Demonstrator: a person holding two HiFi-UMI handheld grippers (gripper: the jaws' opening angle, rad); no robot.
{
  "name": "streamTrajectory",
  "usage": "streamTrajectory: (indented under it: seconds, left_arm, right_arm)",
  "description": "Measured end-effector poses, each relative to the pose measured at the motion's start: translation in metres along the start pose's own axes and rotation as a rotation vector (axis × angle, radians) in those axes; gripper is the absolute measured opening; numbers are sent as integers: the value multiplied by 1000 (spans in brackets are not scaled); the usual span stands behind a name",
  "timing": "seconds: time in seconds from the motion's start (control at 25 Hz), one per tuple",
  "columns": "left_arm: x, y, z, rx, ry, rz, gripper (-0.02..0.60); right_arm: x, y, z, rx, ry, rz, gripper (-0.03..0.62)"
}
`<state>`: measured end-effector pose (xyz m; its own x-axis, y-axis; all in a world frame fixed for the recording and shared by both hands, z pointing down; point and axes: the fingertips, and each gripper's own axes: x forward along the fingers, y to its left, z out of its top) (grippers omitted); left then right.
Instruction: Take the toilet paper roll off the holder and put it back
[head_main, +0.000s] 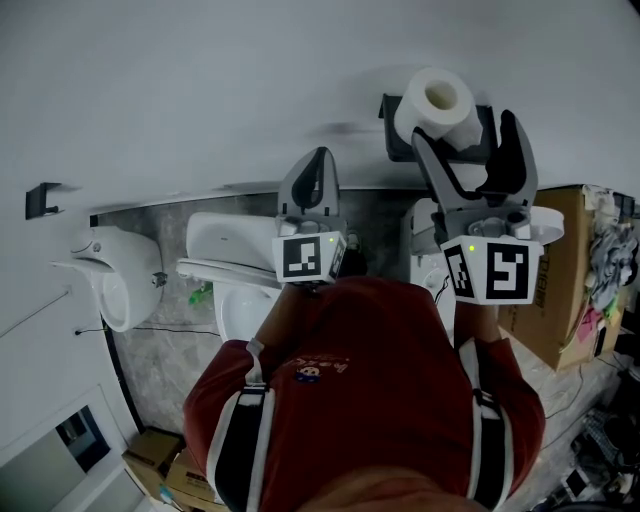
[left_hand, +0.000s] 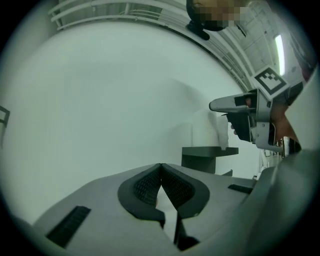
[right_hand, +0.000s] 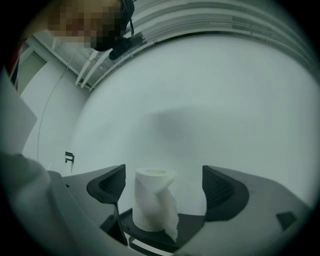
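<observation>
**While Standing Upright on the Holder, Framed by an Open Right Claw**

Shows the toilet paper roll (right_hand: 150, 200) upright on the dark wall-mounted holder (right_hand: 192, 225), with a loose tail of paper draped over the front edge. Spreads the right claw (right_hand: 162, 187) wide, one jaw to each side of the roll, neither pad touching it. Grips nothing there. Points the left claw (left_hand: 161, 167) at bare white wall left of the holder, tips pressed together and empty. Places a toilet (head_main: 230, 260) and a urinal (head_main: 115, 275) lower along the wall. Sets a cardboard box (head_main: 560, 280) on the floor at the right, contents hidden.
</observation>
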<state>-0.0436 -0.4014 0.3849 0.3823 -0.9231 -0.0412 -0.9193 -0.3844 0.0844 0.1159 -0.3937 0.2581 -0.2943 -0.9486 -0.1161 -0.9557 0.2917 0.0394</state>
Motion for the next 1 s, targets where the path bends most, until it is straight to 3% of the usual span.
streamTrajectory:
  seconds: [0.52, 0.72, 1.0]
  left_arm:
    - [-45, -37, 34, 95, -39, 11, 14]
    - [-61, -67, 38, 115, -53, 21, 15]
    - [-93, -86, 47, 147, -61, 38, 14]
  right_arm:
    - [-77, -23, -3, 68, -24, -55, 474]
    - [-112, -44, -22, 70, 25, -71, 474]
    - [-149, -44, -52, 149, 94, -65, 468]
